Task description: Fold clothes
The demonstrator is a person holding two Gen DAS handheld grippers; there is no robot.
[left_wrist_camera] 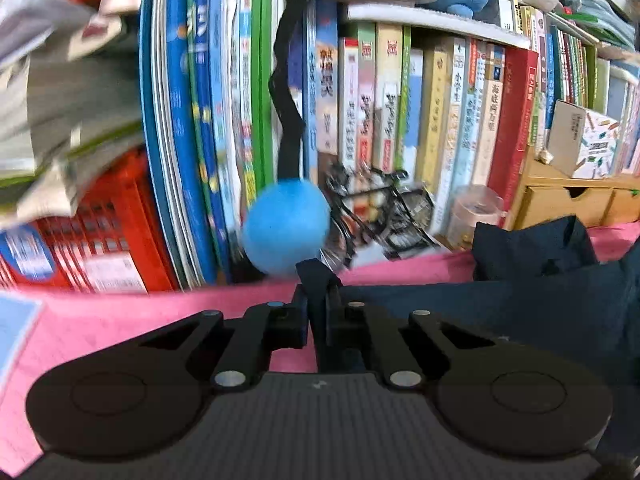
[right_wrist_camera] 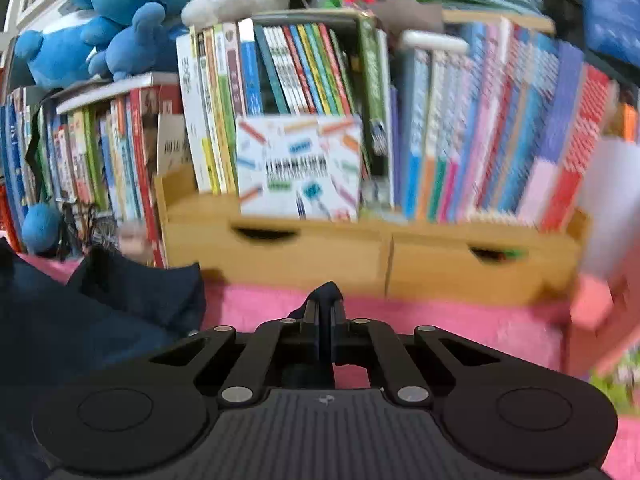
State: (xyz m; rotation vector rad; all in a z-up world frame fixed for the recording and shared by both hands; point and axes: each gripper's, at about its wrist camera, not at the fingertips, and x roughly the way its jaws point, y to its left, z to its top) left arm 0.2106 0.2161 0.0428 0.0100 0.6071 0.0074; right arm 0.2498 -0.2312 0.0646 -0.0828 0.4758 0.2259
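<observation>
A dark navy garment [left_wrist_camera: 520,304] lies on a pink cloth-covered surface [left_wrist_camera: 120,320], bunched up toward the right in the left wrist view. My left gripper [left_wrist_camera: 318,300] is shut on a fold of the navy garment that pokes up between its fingers. In the right wrist view the same navy garment [right_wrist_camera: 80,320] spreads over the left side. My right gripper [right_wrist_camera: 325,312] is shut on another edge of it, with a small peak of fabric sticking out above the fingertips. Both views are blurred by motion.
Rows of upright books [left_wrist_camera: 400,100] fill the back, with blue plush toys [right_wrist_camera: 112,20] on top. A blue ball [left_wrist_camera: 286,226] hangs on a black strap. A wooden drawer unit [right_wrist_camera: 360,256] stands behind the pink surface [right_wrist_camera: 480,328]. A red crate [left_wrist_camera: 100,232] sits at the left.
</observation>
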